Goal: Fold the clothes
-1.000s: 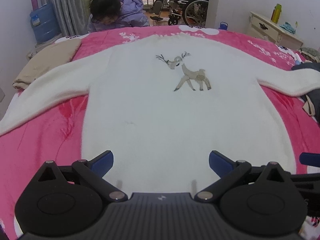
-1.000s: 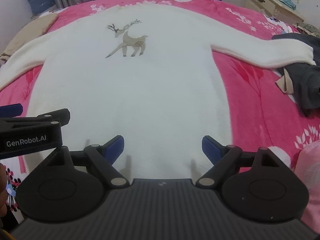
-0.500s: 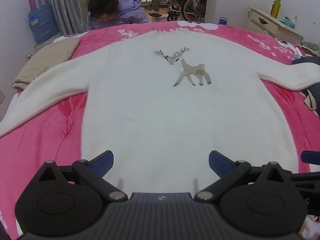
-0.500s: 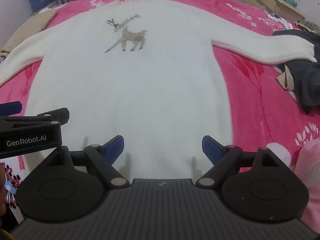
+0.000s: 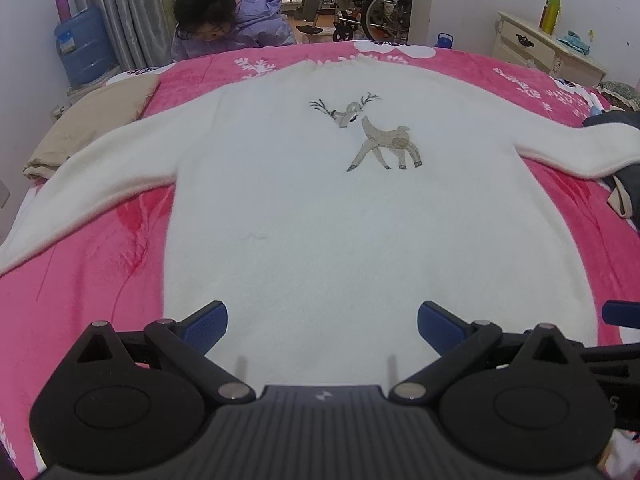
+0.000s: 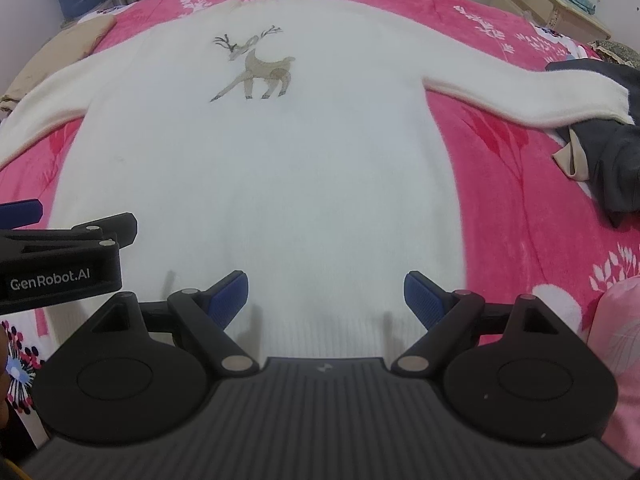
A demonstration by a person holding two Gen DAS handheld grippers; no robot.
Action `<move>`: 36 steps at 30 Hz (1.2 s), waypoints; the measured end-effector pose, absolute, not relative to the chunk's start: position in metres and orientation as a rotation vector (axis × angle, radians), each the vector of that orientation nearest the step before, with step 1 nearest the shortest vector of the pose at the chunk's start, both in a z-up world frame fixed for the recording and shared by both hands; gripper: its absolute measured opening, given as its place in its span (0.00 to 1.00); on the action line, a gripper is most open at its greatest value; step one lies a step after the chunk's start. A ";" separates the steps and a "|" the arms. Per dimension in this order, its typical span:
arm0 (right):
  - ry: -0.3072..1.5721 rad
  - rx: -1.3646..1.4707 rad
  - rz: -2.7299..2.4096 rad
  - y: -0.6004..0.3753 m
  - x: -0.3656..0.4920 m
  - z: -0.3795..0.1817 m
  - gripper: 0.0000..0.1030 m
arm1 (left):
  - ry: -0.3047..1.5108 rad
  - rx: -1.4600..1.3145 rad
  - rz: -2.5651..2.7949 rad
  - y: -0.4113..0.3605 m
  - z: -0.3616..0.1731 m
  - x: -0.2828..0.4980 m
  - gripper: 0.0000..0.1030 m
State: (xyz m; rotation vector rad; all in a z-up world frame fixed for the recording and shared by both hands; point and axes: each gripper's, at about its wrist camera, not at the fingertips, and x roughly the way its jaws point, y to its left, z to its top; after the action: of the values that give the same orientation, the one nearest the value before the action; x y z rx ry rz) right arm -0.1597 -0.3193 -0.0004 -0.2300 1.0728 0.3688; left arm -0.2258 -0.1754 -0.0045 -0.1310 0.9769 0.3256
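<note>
Lying flat and face up on the pink bed (image 5: 80,288), the white sweater (image 5: 320,208) has both sleeves spread; no fold is made yet. Above the sweater's hem, left hand-held gripper (image 5: 322,320) and right hand-held gripper (image 6: 325,295) hover, jaws wide apart, holding nothing.

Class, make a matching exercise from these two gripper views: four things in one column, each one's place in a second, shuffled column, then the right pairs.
Things:
1. white fluffy sweater with a deer design
2. beige folded cloth
3. dark grey crumpled garment
4. blue water jug

Places:
A. on the floor by the curtain
B. under the sweater's cuff
C. spread flat on the pink blanket
D. at the bed's far left edge

Pairs: 1-C, 2-D, 3-B, 4-A
</note>
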 end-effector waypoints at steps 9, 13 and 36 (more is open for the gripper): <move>1.083 -0.235 0.368 -0.320 -0.160 -0.002 0.83 | 0.984 -0.130 0.327 -0.175 -0.005 -0.226 0.99; 1.085 -0.236 0.366 -0.320 -0.160 -0.003 0.83 | 0.986 -0.131 0.324 -0.173 -0.005 -0.227 0.99; 1.094 -0.245 0.356 -0.322 -0.158 -0.006 0.83 | 0.987 -0.127 0.322 -0.173 -0.005 -0.227 0.99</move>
State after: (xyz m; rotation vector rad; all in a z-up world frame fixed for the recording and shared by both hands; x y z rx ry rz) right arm -0.1577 -0.3222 -0.0065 -0.2449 1.0939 0.3564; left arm -0.2273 -0.1732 -0.0045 -0.1266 0.9867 0.3223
